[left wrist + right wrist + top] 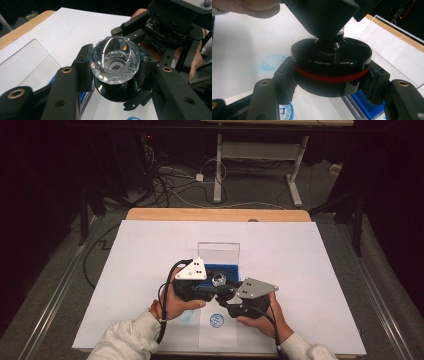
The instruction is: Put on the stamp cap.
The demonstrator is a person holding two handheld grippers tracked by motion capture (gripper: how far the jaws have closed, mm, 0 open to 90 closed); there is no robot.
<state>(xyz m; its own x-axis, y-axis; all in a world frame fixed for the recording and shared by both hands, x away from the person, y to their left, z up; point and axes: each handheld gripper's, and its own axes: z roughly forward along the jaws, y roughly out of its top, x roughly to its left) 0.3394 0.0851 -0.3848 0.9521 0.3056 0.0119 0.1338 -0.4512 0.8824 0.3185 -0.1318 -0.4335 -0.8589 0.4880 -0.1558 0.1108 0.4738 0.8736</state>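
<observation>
Stamp with a faceted clear crystal knob [115, 59] and round black base [331, 66], above the blue ink pad [221, 270]: rigid, slick, chippable; your left gripper [113, 65] clamps the knob, right gripper [329, 80] the base.

In the high view, light falls from above onto the white sheet [150, 270], which reads bright and even, while the room around it sinks to near black along the upper corners and both sides. Shadows under the hands are soft and short. In the left gripper view, the clear knob [115, 60] carries sharp white glare streaks; the nearest black parts at the bottom edge are soft. In the right gripper view, the black disc [332, 60] shows faint sheen, and the upper part of the frame is blurred and dark.
</observation>
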